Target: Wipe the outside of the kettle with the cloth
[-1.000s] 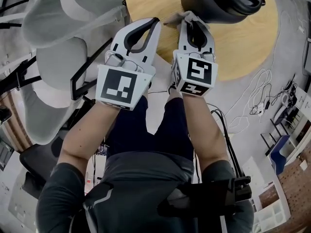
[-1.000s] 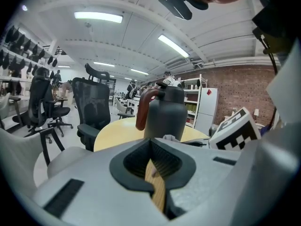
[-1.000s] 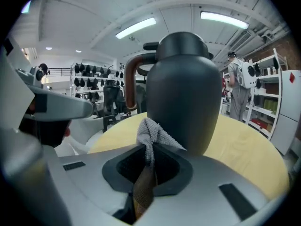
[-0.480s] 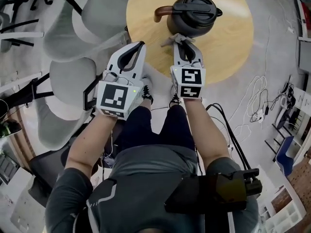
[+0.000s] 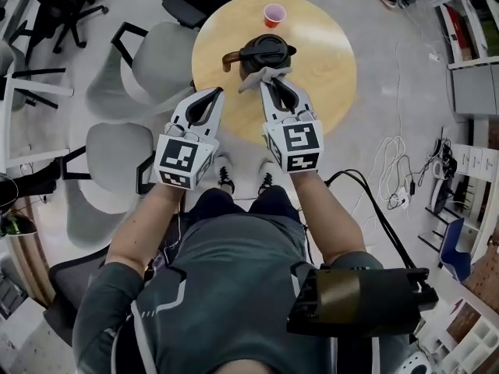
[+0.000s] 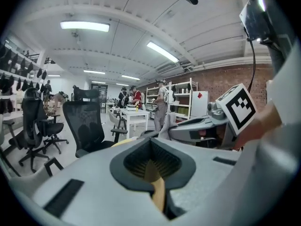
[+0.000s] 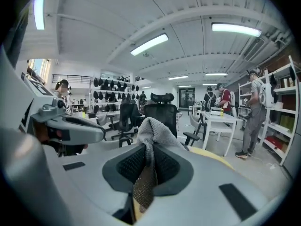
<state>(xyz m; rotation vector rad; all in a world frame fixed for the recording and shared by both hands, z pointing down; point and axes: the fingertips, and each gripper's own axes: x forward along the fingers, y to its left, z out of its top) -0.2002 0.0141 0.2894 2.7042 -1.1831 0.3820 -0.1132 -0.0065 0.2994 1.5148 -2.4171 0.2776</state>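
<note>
- Both tongs are squeezed: right tongs (image 5: 274,84) pinch the cloth (image 5: 256,76), left tongs (image 5: 212,96) hold nothing.
- I'd rub softly round the kettle (image 5: 265,51) just ahead of them.

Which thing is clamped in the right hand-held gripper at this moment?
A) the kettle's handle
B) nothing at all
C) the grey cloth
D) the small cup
C: the right gripper view shows the grey cloth pinched between the closed jaws of the right hand-held gripper, while in the head view the kettle and the cup stand untouched on the table.
</note>
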